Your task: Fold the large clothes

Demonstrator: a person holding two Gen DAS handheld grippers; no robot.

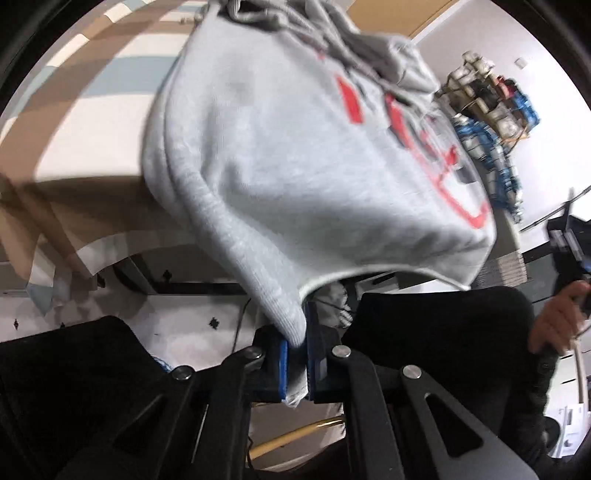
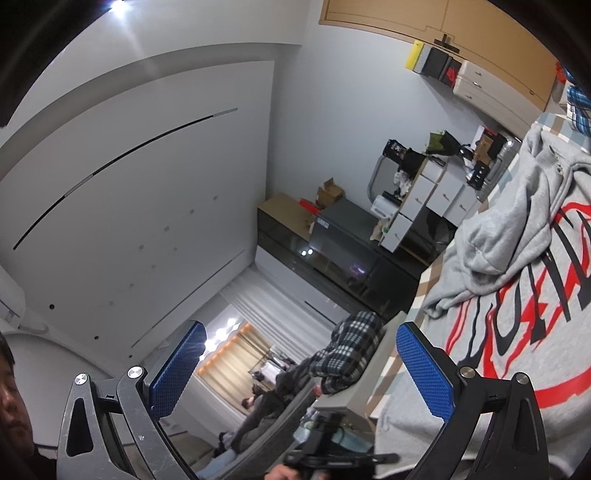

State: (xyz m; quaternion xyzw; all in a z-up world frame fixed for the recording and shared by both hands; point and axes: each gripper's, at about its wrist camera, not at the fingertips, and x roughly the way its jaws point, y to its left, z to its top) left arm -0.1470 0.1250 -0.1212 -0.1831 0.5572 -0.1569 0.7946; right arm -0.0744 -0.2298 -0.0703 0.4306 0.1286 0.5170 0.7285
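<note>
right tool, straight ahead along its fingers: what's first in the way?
Probably nothing close. The right tool stands open and empty, aimed past the grey hoodie, which lies off to one side. Between its fingers show only the curtained window and far room; depth is unclear.

Looks like a lived-in room at home, bedroom or living room sort of thing

A checked bedspread (image 1: 92, 85) in tan, cream and pale blue is spread over a wide soft surface; wooden cabinet doors (image 2: 436, 26) are seen along the wall with cream drawers (image 2: 491, 92) below; a white cube unit (image 2: 436, 195) is cluttered with small items; a dark glass-fronted cabinet (image 2: 332, 254) has cardboard boxes (image 2: 328, 194) on top; beige curtains (image 2: 240, 354) are lit by warm bulbs; a plaid garment (image 2: 351, 343) is dumped nearby; a laundry rack (image 1: 491, 122) is hung with blue cloth.
</note>
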